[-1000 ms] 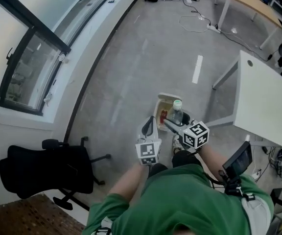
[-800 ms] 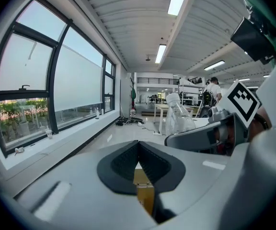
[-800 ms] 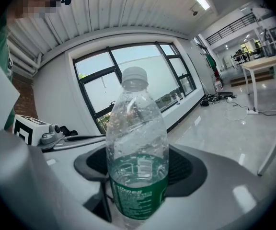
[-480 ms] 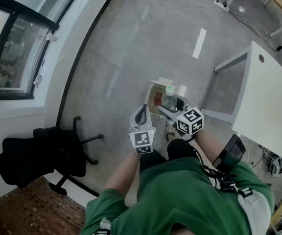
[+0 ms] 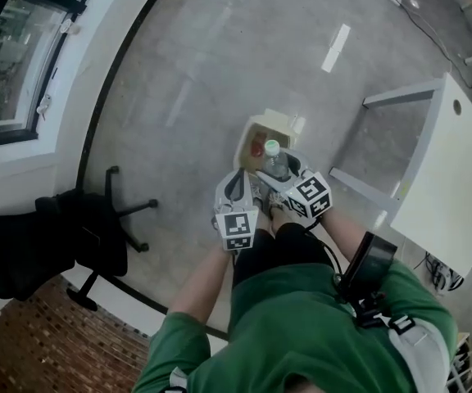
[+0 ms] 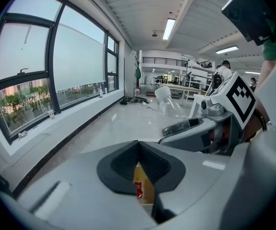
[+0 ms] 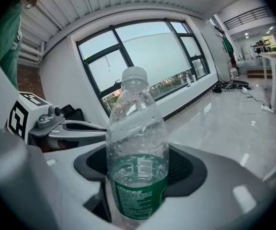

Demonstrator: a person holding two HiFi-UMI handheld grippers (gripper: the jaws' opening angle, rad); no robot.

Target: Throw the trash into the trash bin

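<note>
Looking steeply down in the head view, a person in a green shirt (image 5: 301, 326) stands over a small tan open-topped trash bin (image 5: 248, 133) on a grey concrete floor (image 5: 203, 64). The right gripper (image 5: 279, 176) is clamped on a clear plastic water bottle with a white cap and green label (image 5: 274, 160). The bottle is held cap uppermost and, seen from above, lies over the bin's near edge. The left gripper (image 5: 237, 188) hovers just beside the bin's near left corner, its jaws drawn together with nothing held. A red piece of rubbish (image 5: 256, 147) lies inside the bin. A white table (image 5: 445, 178) stands to the right of the bin. A black office chair (image 5: 39, 248) sits well to the bin's left, below a dark-framed window (image 5: 6, 56).

In the left gripper view, the dark pads (image 6: 123, 164) meet, leaving only a thin slit. Through it the bin's tan wall and the red piece show below. The bottle in the right gripper appears to the upper right.

In the right gripper view, the bottle fills the centre, squeezed between the two jaws at its green label, with droplets clinging inside. The left gripper shows at the left edge.
</note>
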